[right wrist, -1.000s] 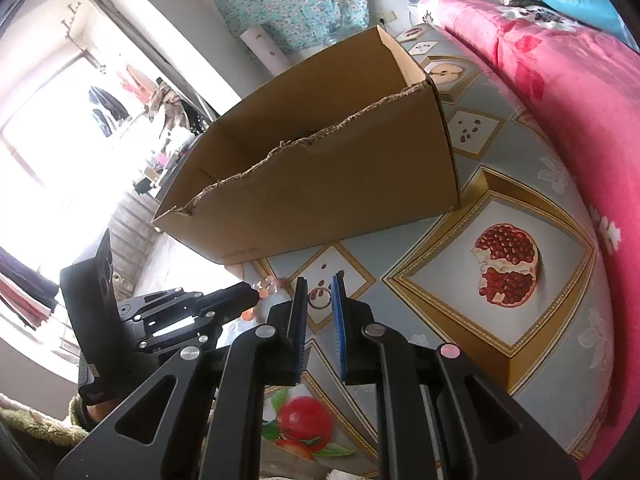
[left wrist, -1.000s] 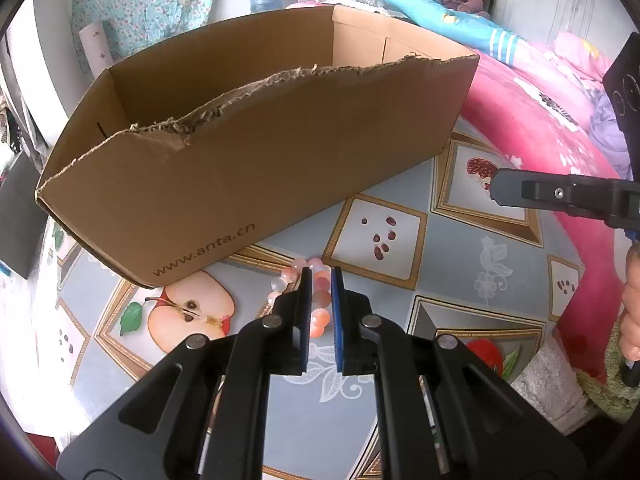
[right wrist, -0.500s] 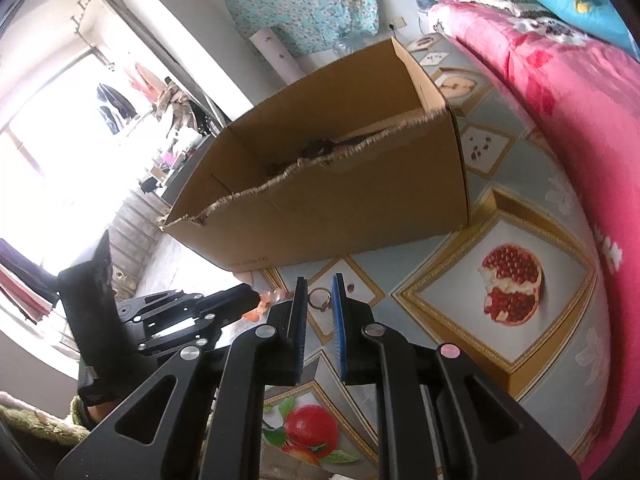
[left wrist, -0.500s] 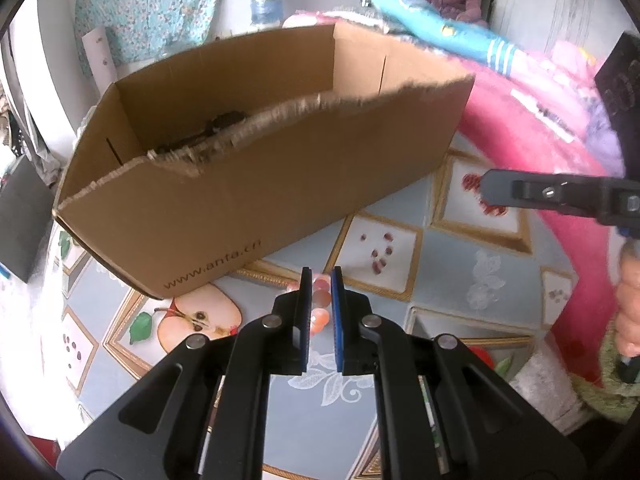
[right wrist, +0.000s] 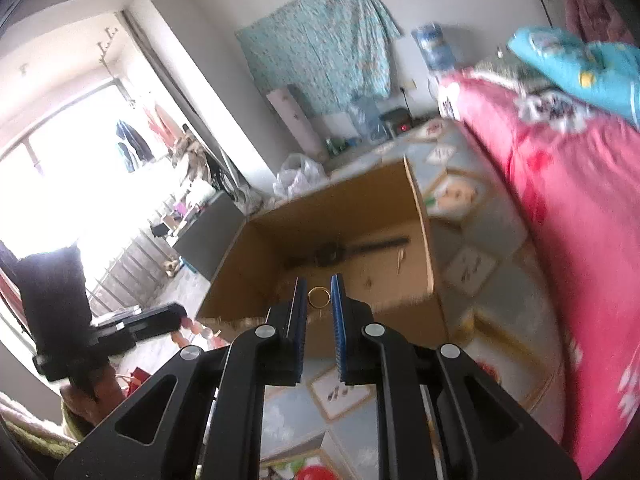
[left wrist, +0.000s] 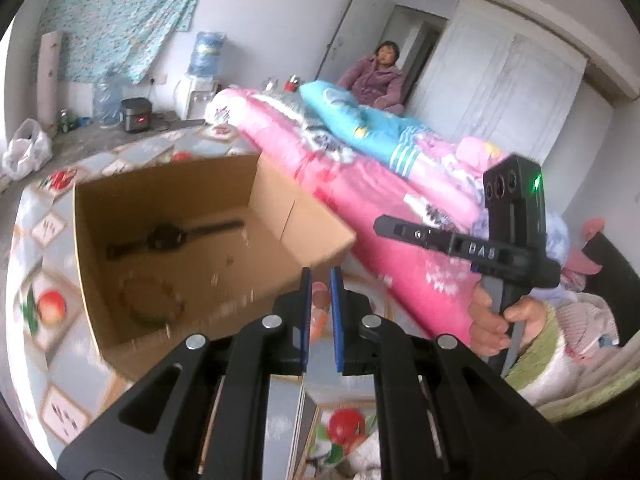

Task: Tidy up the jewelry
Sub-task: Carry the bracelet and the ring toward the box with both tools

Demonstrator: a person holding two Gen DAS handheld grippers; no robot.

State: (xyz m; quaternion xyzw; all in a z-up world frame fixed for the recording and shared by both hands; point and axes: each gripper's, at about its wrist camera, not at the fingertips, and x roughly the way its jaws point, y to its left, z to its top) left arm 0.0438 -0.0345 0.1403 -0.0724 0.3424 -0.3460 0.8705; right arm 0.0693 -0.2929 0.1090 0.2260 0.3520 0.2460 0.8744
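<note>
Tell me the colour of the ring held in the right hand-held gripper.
Gold; the ring shows best in the right wrist view.

We see the open cardboard box [left wrist: 192,240] on the patterned floor mat [left wrist: 36,364], with the bed [left wrist: 360,184] to its right. In the box a wristwatch [left wrist: 168,236] lies toward the far wall and a bead bracelet [left wrist: 148,300] toward the near wall. The left gripper [left wrist: 319,280] is above the box's near right corner, a pale bead bracelet [left wrist: 318,308] between its fingers. The right gripper [right wrist: 319,286] is over the box's near wall, a ring [right wrist: 319,297] between its fingers. A seated woman [left wrist: 376,80] is behind the bed; a water dispenser [left wrist: 202,80] stands by the far wall.
</note>
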